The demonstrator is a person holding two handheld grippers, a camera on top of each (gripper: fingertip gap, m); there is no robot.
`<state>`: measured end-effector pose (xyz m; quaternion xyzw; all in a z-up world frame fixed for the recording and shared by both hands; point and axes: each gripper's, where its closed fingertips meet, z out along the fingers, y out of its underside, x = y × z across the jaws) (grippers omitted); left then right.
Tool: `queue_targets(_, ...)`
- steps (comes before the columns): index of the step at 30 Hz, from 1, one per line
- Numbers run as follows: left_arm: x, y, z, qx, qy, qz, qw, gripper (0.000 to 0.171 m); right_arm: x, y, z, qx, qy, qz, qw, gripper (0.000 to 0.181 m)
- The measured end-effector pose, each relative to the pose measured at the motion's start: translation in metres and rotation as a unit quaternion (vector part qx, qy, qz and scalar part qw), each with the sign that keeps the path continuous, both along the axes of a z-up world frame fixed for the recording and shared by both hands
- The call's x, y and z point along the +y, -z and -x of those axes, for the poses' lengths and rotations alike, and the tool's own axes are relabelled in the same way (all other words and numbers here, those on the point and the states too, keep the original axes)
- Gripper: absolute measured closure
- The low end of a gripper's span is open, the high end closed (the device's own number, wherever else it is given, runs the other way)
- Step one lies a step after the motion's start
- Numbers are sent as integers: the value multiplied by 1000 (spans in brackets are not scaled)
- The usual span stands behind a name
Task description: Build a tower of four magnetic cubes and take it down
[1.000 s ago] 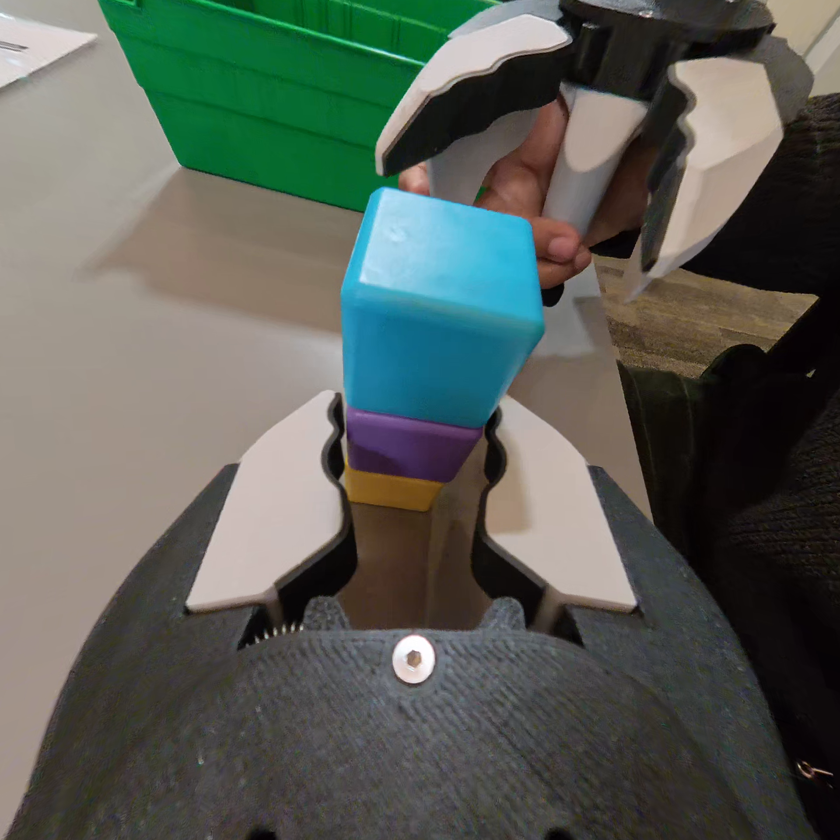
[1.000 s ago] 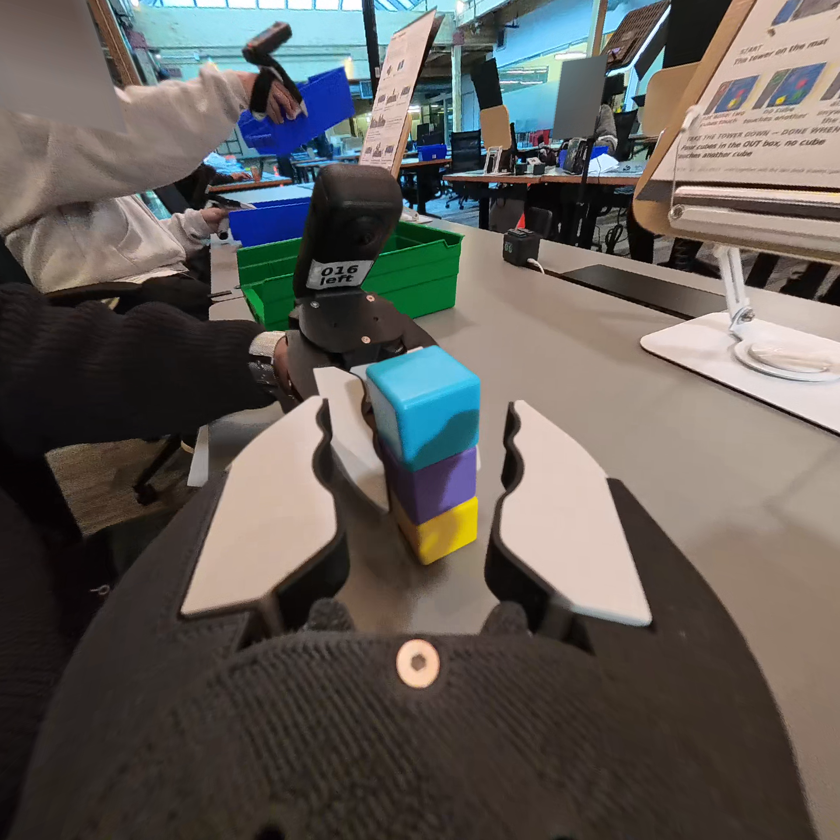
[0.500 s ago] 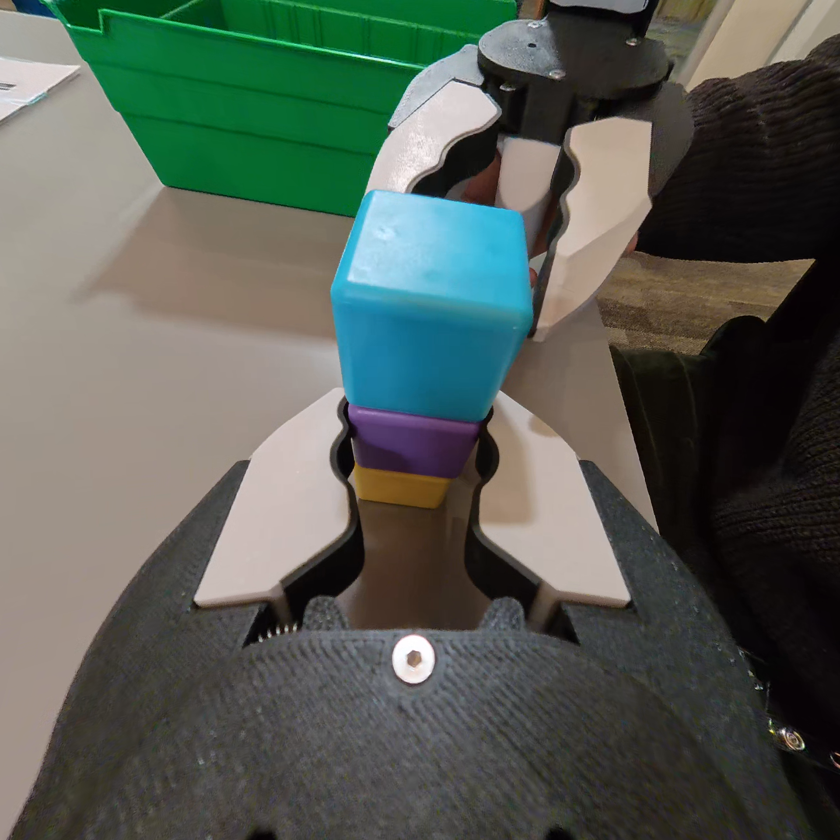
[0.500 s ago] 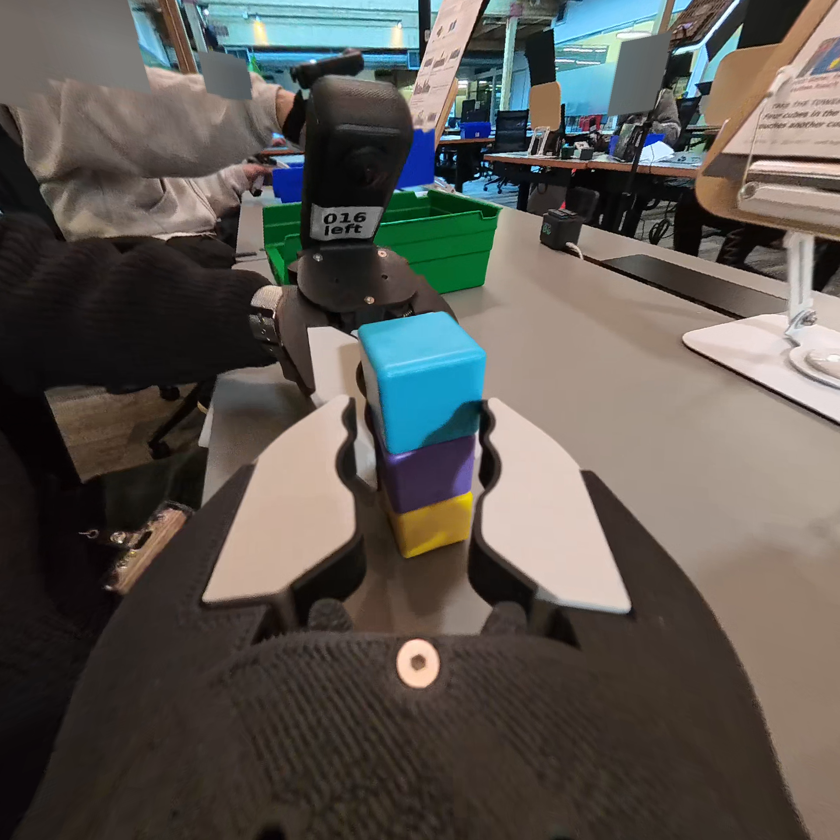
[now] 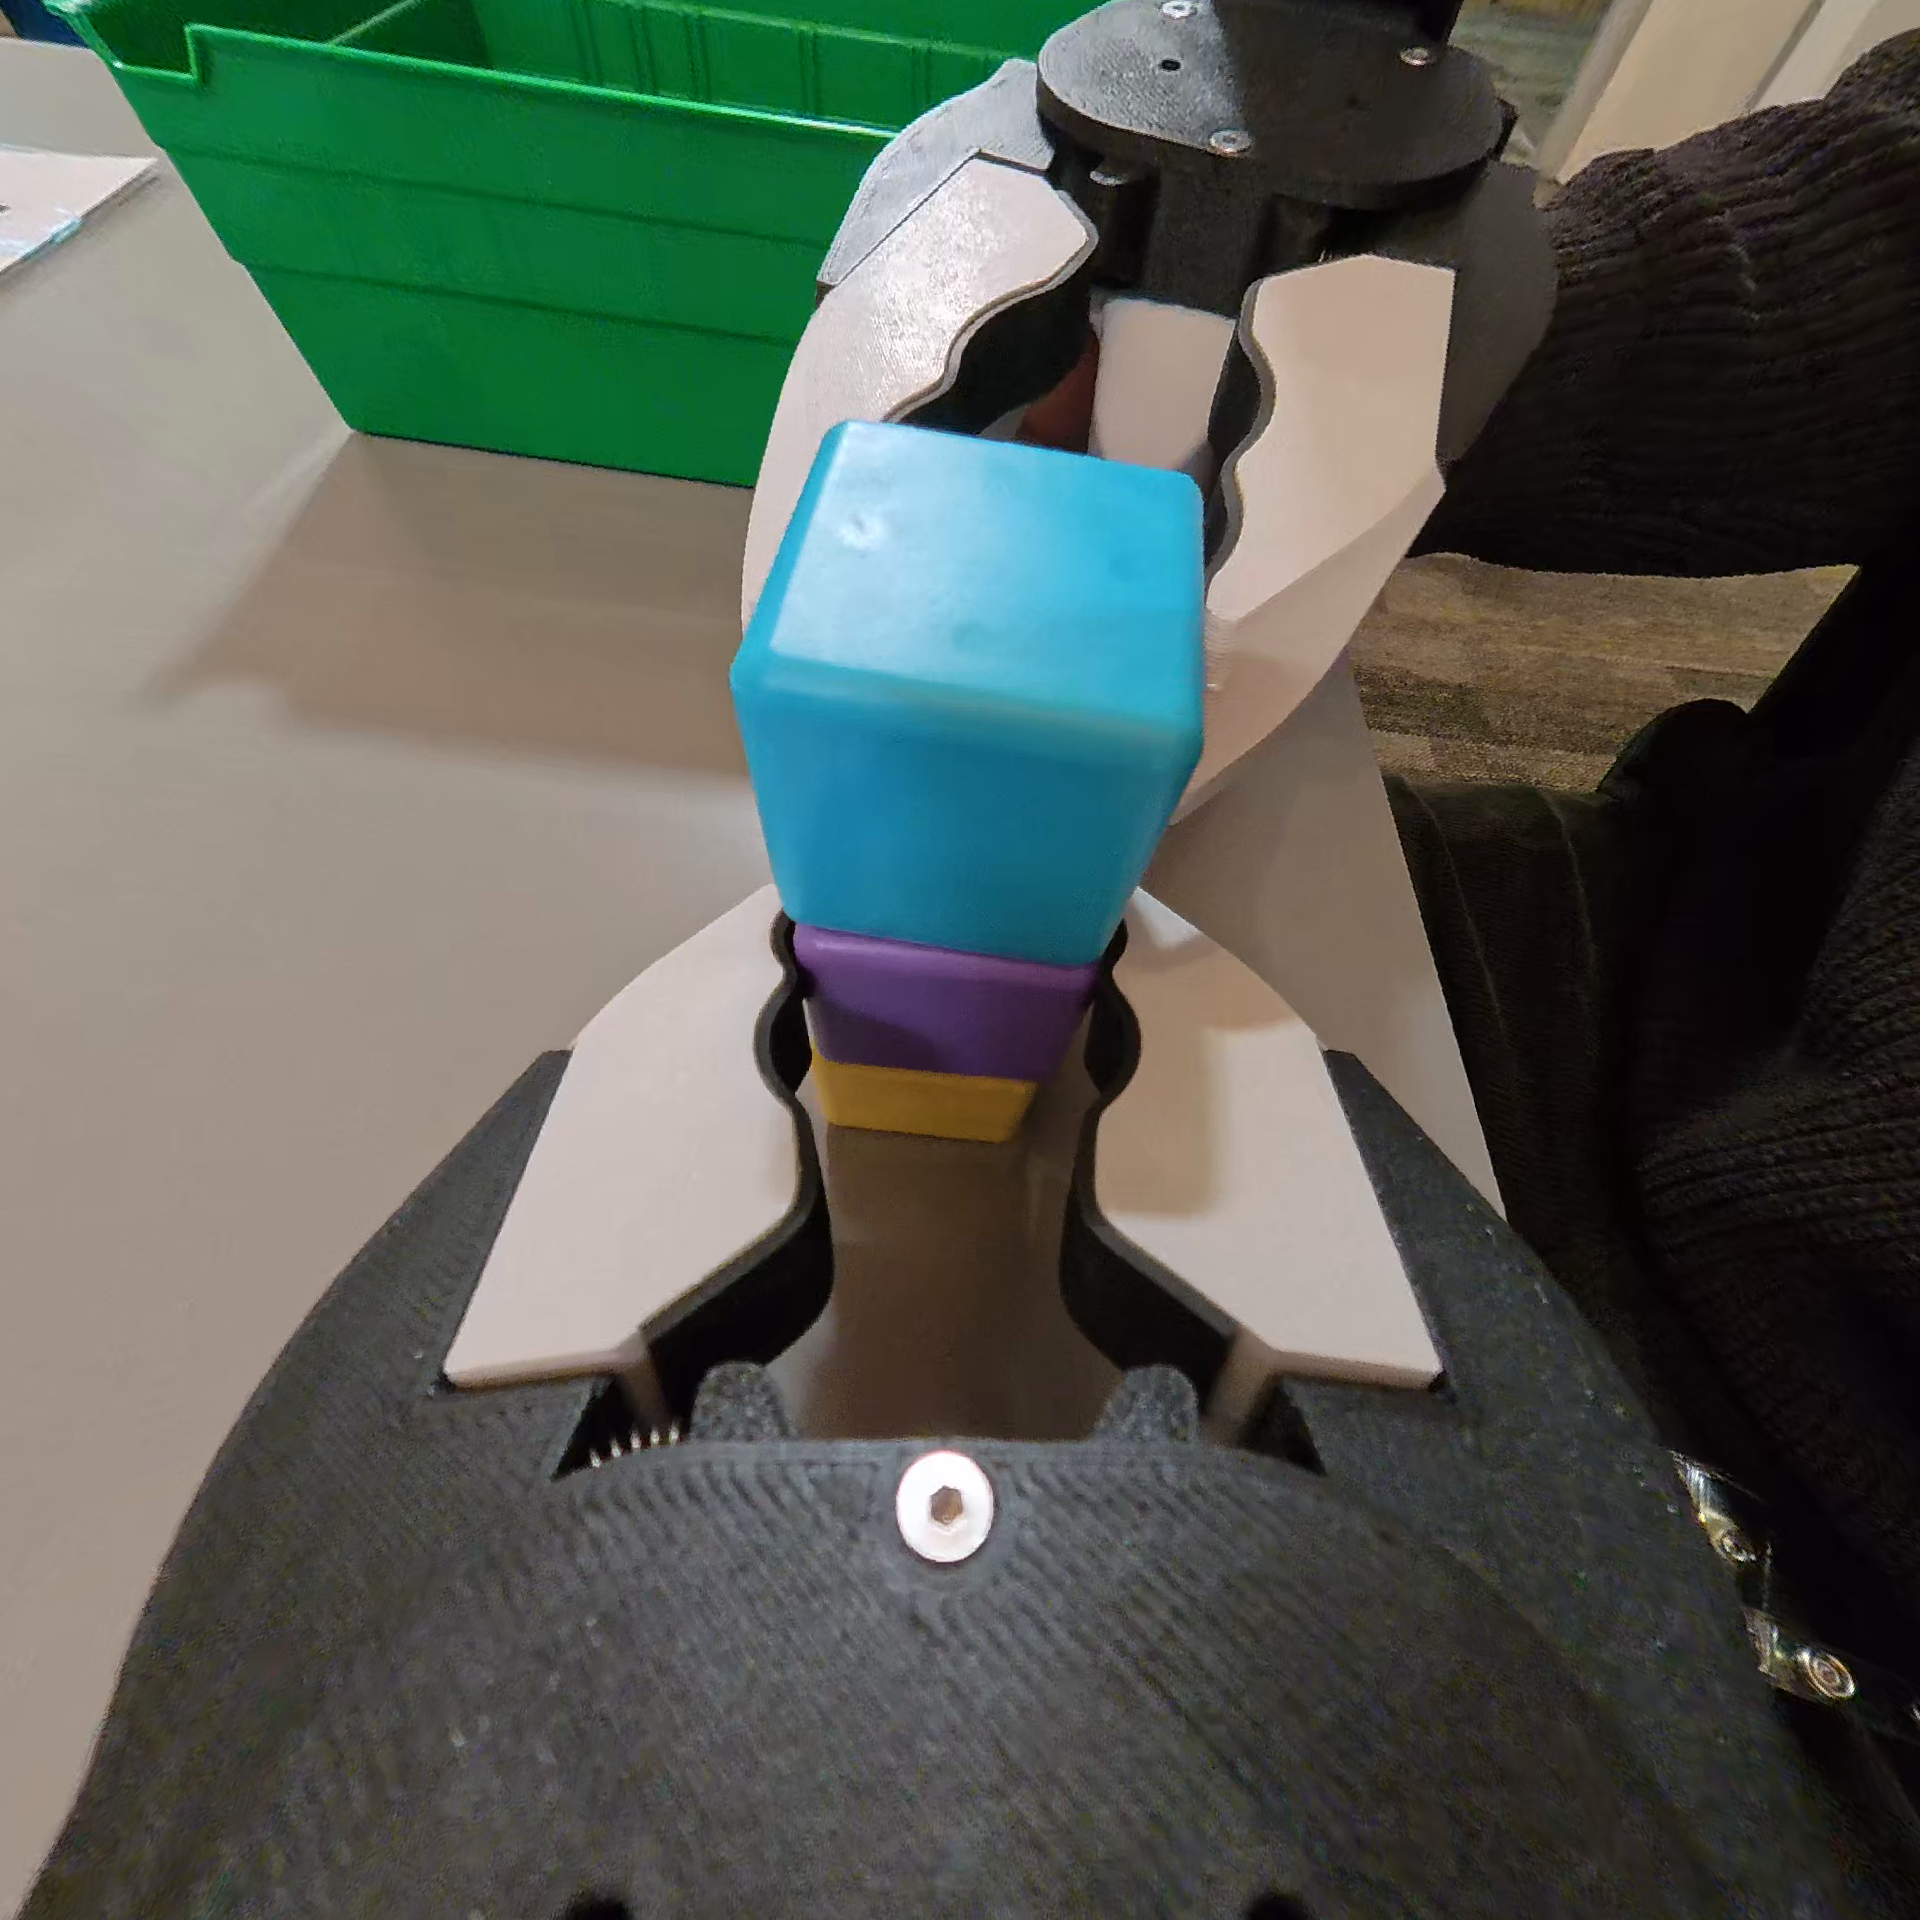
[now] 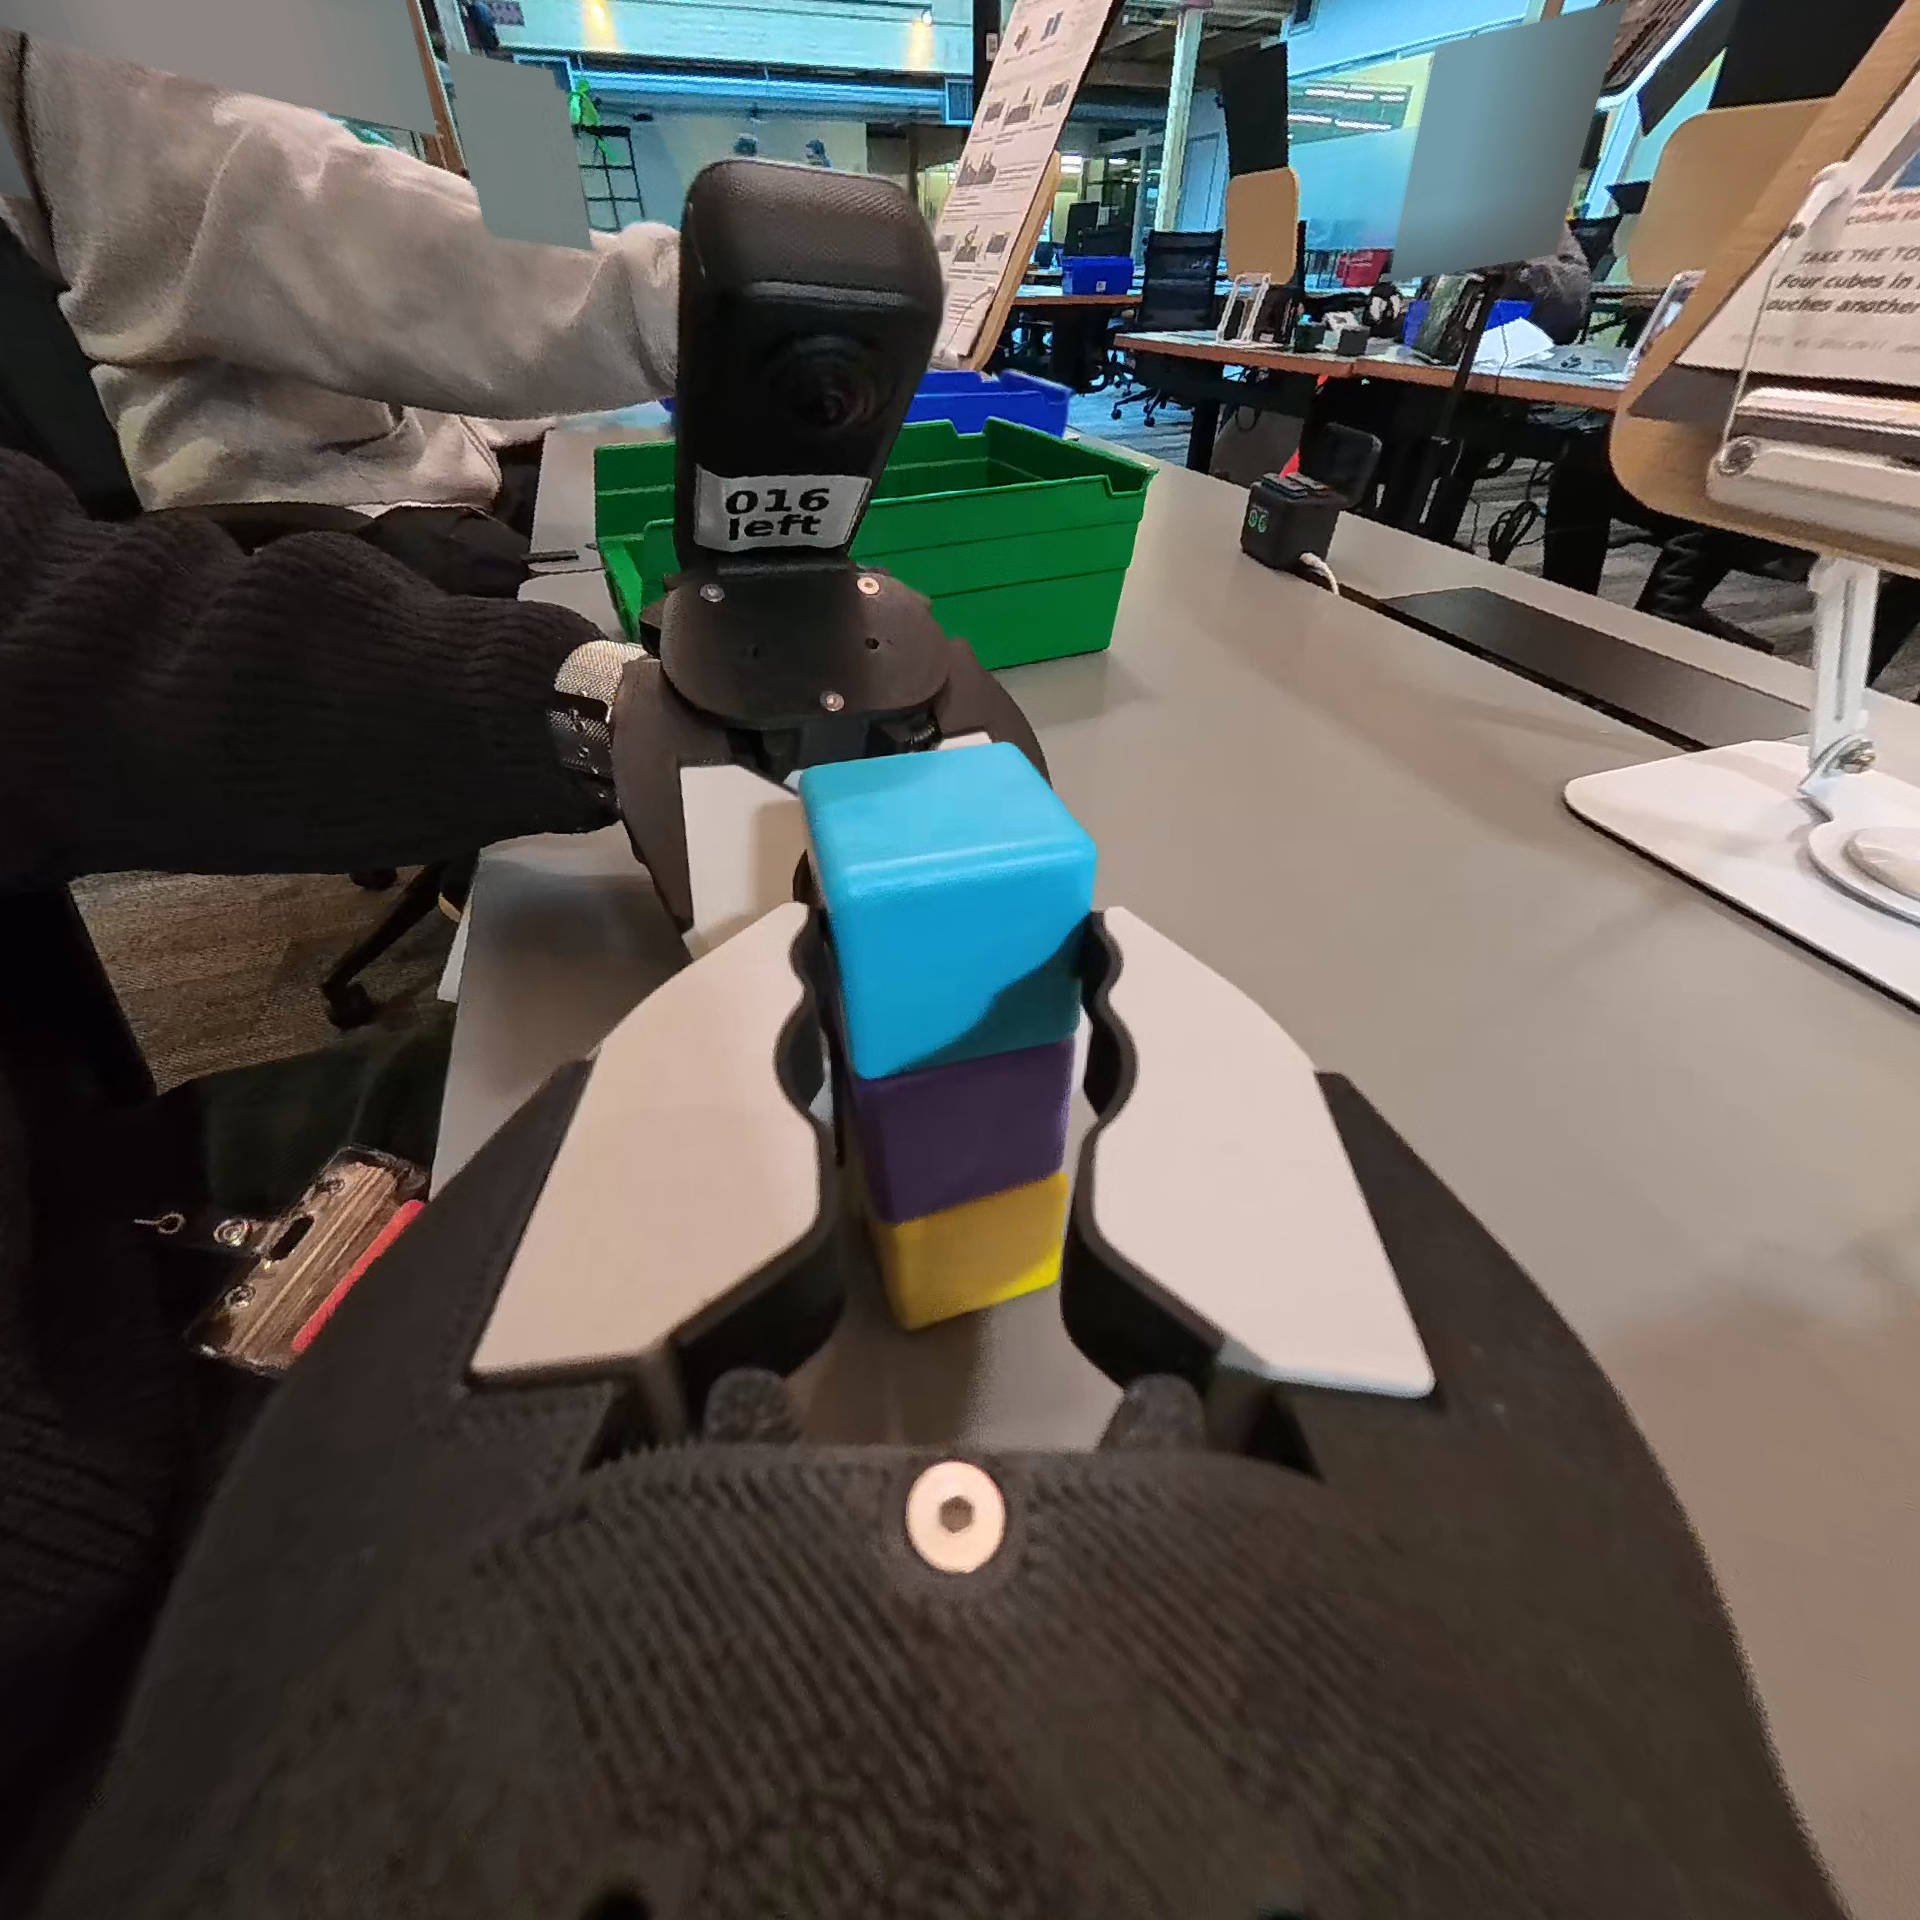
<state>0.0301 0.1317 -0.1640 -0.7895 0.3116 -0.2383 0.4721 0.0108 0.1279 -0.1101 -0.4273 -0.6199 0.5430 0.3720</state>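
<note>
Tower of three glossy plastic cubes, blue (image 6: 951,899) over purple (image 6: 961,1127) over yellow (image 6: 971,1247), on grey table (image 6: 1403,935). My left gripper (image 5: 945,1003) clamps purple, right gripper (image 6: 951,987) clamps blue; dismantling seemingly underway, I judge.

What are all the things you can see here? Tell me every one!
blue cube: one, light blue, top of the stack
purple cube: one, purple, middle of the stack
yellow cube: one, yellow, bottom, on the table
table: one, grey, under everything
green bin: one, green, behind the stack
blue bin: one, blue, behind the green bin
white stand: one, white base, far right, holding a board
black pad: one, black, flat on the table
left gripper: one, black and white, closed on the purple cube
right gripper: one, black and white, closed on the blue cube
sleeves: black knit, on the person's arms
</note>
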Motion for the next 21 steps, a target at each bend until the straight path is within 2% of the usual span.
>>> queue_targets(5,-1,1,-2,7,5,-3,1000,118,-3,-6,1,9,-3,24,1000,134)
queue_targets(9,0,0,-1,7,1,-5,1000,118,10,-41,-4,64,6,112,992,134)
queue_targets(14,2,0,1,6,-9,-5,1000,118,37,-76,-23,103,54,94,989,134)
queue_targets(17,4,0,3,7,-22,-7,1000,119,76,-97,-38,88,123,23,988,134)
queue_targets(19,5,0,5,8,-28,-8,1000,119,116,-101,-53,46,184,-42,981,134)
queue_targets(21,5,0,5,8,-29,-8,1000,118,166,-101,-76,2,261,-86,962,134)
